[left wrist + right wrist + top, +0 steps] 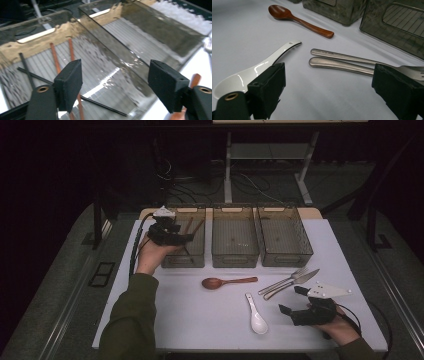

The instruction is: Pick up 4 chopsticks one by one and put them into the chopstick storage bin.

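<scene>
Brown and black chopsticks (56,61) lie inside the leftmost of three clear bins (196,256). The left gripper (172,231) hovers over that bin, jaws wide apart and empty. On the white table (200,320), the right gripper (292,301), also spread open and empty, rests near a white ceramic spoon (257,316), a wooden spoon (227,282), a metal fork (282,282) and a knife (295,282).

dim room, dark beyond the pale surface (200,320); glare streaks the left bin (105,82), whose wall looks smeared and blocky; the nearest tool jaws are soft.
</scene>
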Motion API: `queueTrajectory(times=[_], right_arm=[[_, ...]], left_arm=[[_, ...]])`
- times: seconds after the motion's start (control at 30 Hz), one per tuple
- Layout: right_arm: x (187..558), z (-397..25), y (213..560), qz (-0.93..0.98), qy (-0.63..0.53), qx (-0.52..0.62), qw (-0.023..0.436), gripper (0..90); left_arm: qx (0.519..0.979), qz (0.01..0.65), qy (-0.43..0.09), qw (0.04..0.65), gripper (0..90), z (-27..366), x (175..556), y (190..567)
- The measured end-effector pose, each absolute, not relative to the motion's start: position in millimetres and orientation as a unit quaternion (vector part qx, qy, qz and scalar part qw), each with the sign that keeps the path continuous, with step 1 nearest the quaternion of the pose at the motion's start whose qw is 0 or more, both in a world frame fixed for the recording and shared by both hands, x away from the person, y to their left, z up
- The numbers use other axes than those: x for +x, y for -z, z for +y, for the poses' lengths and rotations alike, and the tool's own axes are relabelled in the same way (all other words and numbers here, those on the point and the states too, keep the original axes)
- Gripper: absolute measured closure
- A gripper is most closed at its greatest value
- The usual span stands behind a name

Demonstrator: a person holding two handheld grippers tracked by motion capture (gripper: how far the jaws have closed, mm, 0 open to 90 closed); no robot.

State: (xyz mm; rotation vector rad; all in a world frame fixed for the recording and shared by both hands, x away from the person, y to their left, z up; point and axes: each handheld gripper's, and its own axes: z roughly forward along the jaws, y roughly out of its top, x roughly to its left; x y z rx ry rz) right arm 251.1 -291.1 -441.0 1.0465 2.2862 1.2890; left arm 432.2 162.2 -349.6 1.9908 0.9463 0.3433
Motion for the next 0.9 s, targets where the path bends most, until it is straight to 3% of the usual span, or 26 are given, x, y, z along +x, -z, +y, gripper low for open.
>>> queueTrajectory(times=[0.2,0.9], right_arm=[[250.8,-290.4,441.2,0.800,-0.449,0.366,0.158,12.0],[250.9,-289.3,441.8,0.799,-0.448,0.368,0.159,12.0]], left_arm=[[0.813,0.360,-0.128,0.439,21.4,160.9,409.3,352.0],[0.818,0.307,-0.107,0.475,19.6,152.7,334.6,378.4]])
